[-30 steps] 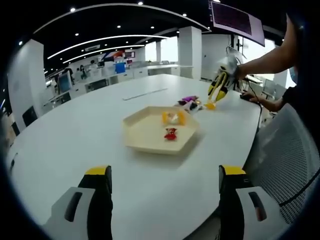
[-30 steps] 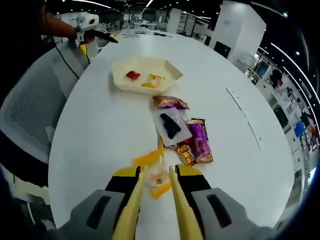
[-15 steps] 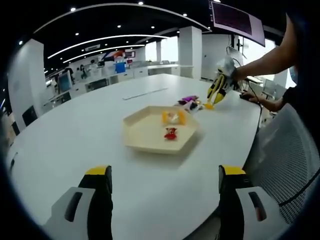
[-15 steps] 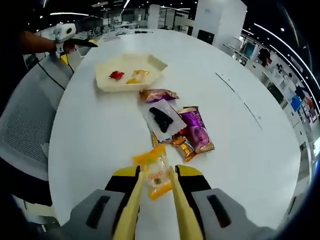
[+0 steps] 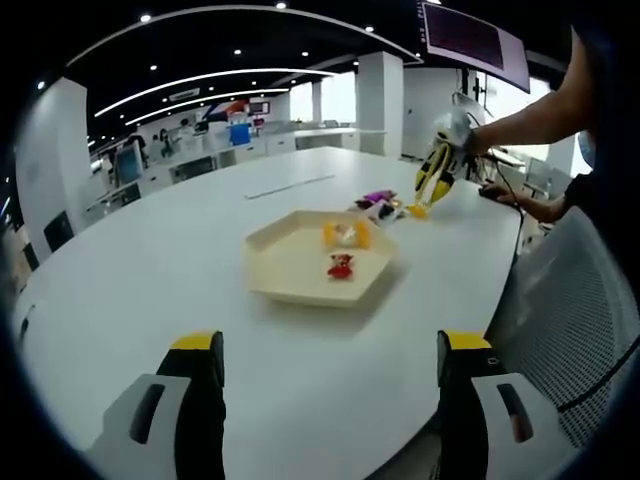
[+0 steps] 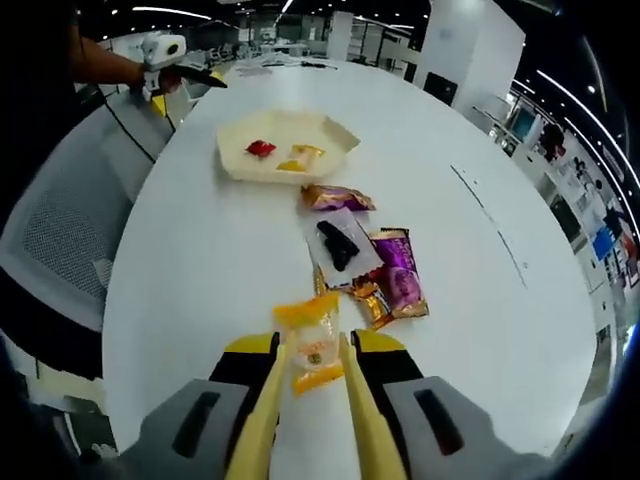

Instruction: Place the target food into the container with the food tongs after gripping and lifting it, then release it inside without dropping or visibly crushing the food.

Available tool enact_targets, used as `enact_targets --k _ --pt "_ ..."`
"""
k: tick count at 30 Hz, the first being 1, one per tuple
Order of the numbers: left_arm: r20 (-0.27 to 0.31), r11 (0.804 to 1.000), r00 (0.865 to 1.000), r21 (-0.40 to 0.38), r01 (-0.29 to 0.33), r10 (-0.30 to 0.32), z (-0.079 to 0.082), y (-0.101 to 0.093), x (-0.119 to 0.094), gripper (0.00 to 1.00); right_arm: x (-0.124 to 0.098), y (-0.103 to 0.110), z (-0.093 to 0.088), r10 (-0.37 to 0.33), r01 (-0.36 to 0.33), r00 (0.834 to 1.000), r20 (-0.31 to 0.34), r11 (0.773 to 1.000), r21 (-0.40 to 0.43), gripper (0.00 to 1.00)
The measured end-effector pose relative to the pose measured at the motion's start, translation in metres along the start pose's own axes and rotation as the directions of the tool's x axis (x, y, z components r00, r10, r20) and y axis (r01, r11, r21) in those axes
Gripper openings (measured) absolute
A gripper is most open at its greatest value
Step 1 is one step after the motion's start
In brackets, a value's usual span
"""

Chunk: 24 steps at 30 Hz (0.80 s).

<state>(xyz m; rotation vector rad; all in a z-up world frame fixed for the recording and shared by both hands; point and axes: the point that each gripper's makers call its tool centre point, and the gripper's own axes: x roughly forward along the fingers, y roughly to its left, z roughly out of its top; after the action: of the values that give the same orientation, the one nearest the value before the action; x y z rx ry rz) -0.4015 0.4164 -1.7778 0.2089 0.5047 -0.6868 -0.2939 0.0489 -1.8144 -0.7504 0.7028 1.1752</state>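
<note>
Up close, right hand-held gripper (image 6: 308,385) clamps an orange snack packet (image 6: 310,345) (left hand-held gripper (image 5: 327,400) gapes, idle).

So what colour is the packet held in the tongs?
Orange ends with a clear middle; the packet shows best in the right gripper view.

Dark wall screen (image 5: 472,38), 1 o'clock in left gripper view: rows of reddish lines, too small to read.
Orange-ended clear snack packet (image 6: 311,345) between the right tool's (image 6: 308,372) yellow tongs: printing blurred, unreadable.
Purple foil wrappers (image 6: 396,285) on the white counter (image 6: 200,270): markings illegible.
Far signs (image 5: 238,108), 11 o'clock: no letters legible.
</note>
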Motion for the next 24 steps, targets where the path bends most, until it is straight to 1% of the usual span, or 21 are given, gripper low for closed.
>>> enact_targets --k 2,4,6,7,8,9,10,12,14,16,18,19,20,24 --pt "-0.002 1.0 1.0 0.001 0.001 -0.001 0.0 0.0 0.0 0.84 0.002 0.0 0.001 0.011 -0.011 1.0 0.002 1.0 -0.011 0.28" --pt "-0.002 1.0 1.0 0.0 0.0 0.0 0.0 0.0 0.0 0.84 0.007 0.002 -0.001 0.028 -0.029 0.999 -0.014 1.0 -0.013 0.28" --pt "-0.002 1.0 1.0 -0.001 -0.002 0.002 0.0 0.0 0.0 0.84 0.013 0.004 -0.007 0.037 -0.037 0.999 -0.036 0.999 -0.013 0.29" --pt "-0.003 1.0 1.0 -0.001 -0.003 0.003 0.0 0.001 0.0 0.84 0.014 0.003 -0.008 0.033 -0.033 0.999 -0.031 0.999 -0.004 0.29" --pt "-0.003 1.0 1.0 -0.001 -0.003 0.003 0.0 0.001 0.0 0.84 0.015 0.001 -0.007 0.025 -0.025 0.999 -0.02 0.999 0.021 0.28" --pt "-0.003 1.0 1.0 -0.002 -0.004 0.004 0.0 0.001 0.0 0.84 0.015 -0.001 -0.006 0.015 -0.014 1.0 -0.004 0.997 0.07 0.28" --pt "-0.002 1.0 1.0 -0.003 -0.005 0.005 0.0 0.001 0.0 0.84 0.014 0.0 -0.007 0.017 -0.016 1.0 -0.011 0.997 0.071 0.27" --pt "-0.003 1.0 1.0 -0.005 -0.004 0.004 -0.001 0.001 0.0 0.84 0.014 -0.001 -0.007 0.004 -0.003 1.0 -0.008 0.992 0.126 0.27" --pt "-0.004 1.0 1.0 -0.003 -0.003 0.003 -0.001 0.001 0.0 0.84 0.015 -0.002 -0.008 -0.006 0.008 1.0 -0.014 0.991 0.133 0.26" --pt "-0.005 1.0 1.0 -0.003 -0.001 0.001 -0.001 0.0 0.0 0.84 0.015 -0.005 -0.008 -0.031 0.036 0.999 -0.025 0.98 0.196 0.24" --pt "-0.005 1.0 1.0 -0.003 -0.002 0.002 -0.001 0.001 0.0 0.84 0.015 -0.008 -0.008 -0.056 0.058 0.998 -0.017 0.969 0.241 0.22" --pt "-0.003 1.0 1.0 -0.005 -0.004 0.004 -0.001 0.001 0.0 0.84 0.015 -0.009 -0.007 -0.072 0.073 0.997 -0.012 0.959 0.275 0.22" --pt "-0.003 1.0 1.0 -0.005 -0.005 0.005 -0.001 0.001 0.0 0.84 0.015 -0.01 -0.007 -0.071 0.072 0.997 -0.014 0.961 0.268 0.22" --pt "-0.003 1.0 1.0 -0.004 -0.005 0.005 0.0 0.001 0.0 0.84 0.012 -0.012 -0.002 -0.103 0.096 0.995 0.005 0.943 0.32 0.21"
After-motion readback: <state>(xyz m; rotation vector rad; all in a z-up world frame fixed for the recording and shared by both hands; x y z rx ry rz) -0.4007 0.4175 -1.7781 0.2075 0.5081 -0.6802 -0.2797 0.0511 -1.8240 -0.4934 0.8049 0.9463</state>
